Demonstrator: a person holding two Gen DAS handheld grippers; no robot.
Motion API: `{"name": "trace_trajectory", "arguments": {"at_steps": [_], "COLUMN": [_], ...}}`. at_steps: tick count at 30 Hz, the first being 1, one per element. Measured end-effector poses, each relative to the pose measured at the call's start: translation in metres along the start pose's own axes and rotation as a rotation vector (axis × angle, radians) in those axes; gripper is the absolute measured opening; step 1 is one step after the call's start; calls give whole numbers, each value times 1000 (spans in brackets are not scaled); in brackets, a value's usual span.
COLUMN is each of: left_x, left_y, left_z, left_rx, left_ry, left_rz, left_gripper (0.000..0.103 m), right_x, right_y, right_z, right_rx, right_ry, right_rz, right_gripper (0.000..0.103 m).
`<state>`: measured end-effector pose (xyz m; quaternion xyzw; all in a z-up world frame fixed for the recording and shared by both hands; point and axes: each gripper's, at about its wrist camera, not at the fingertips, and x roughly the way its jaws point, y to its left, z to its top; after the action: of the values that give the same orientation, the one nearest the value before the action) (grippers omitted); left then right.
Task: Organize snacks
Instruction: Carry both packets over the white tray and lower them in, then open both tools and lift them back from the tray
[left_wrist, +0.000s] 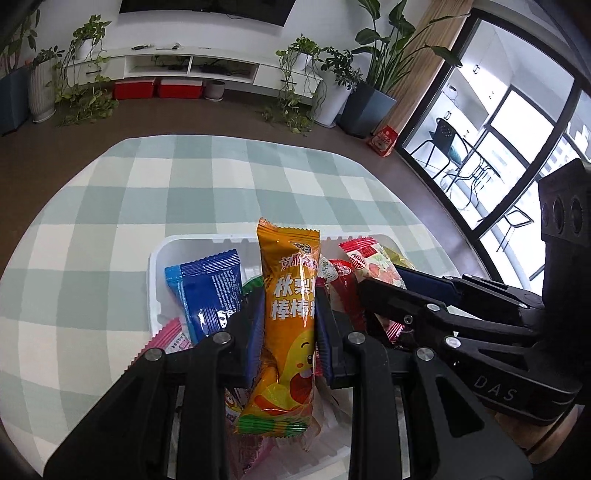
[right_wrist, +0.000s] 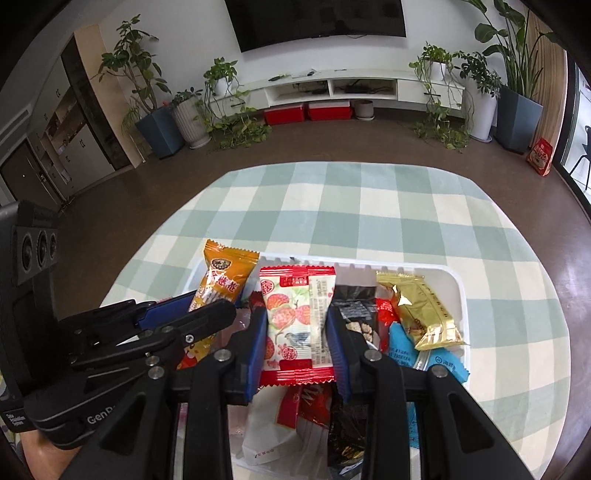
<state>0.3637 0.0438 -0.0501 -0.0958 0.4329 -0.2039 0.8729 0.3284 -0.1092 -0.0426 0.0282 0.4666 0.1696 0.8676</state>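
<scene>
Both grippers hang over the white tray (right_wrist: 458, 291) — left gripper (left_wrist: 286, 314) jaws pinching the orange packet (left_wrist: 288, 295), right gripper (right_wrist: 297, 325) jaws clamping the red-edged packet (right_wrist: 295, 317) — likely sorting.

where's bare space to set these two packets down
The checked tablecloth is bare beyond the white tray's far rim and to its right. The tray itself is crowded with snacks. The left hand-held gripper and right hand-held gripper sit close together above it.
</scene>
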Motion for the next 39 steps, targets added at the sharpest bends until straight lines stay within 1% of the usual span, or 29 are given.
{"name": "trace_trajectory", "arguments": {"at_steps": [6,12,16,23,31,34,35,36,39], "left_x": [11,15,18,15,4,2,1,1,-2], "left_y": [6,5,8,9,6,3,3,3,5], "left_z": [-2,-4,-5,-5,-6,-7,-7,-7,-8], "left_rx": [-13,-3,-17,-13,-8,-2,0,-1,-14], "left_ry": [2,6,12,3,-28,-32,-33,-35,-46], "left_rz": [26,43,45,41,35,37,40,44,54], "left_gripper": [24,25,28,28,28,29,30,33,48], "right_x": [12,19,19,20,16,13,12,11,6], "right_y": [-1,-5,-5,-4,-6,-6,-6,-6,-8], "right_z": [-1,-5,-5,-6,-6,-7,-7,-7,-7], "right_rx": [-14,-12,-24,-29,-21,-20,-20,-21,-17], "right_ry": [13,31,33,34,24,20,18,17,7], "right_rz": [-25,-36,-43,-50,-56,-57,-56,-57,-57], "right_gripper": [35,36,36,38,48,48,48,48,48]}}
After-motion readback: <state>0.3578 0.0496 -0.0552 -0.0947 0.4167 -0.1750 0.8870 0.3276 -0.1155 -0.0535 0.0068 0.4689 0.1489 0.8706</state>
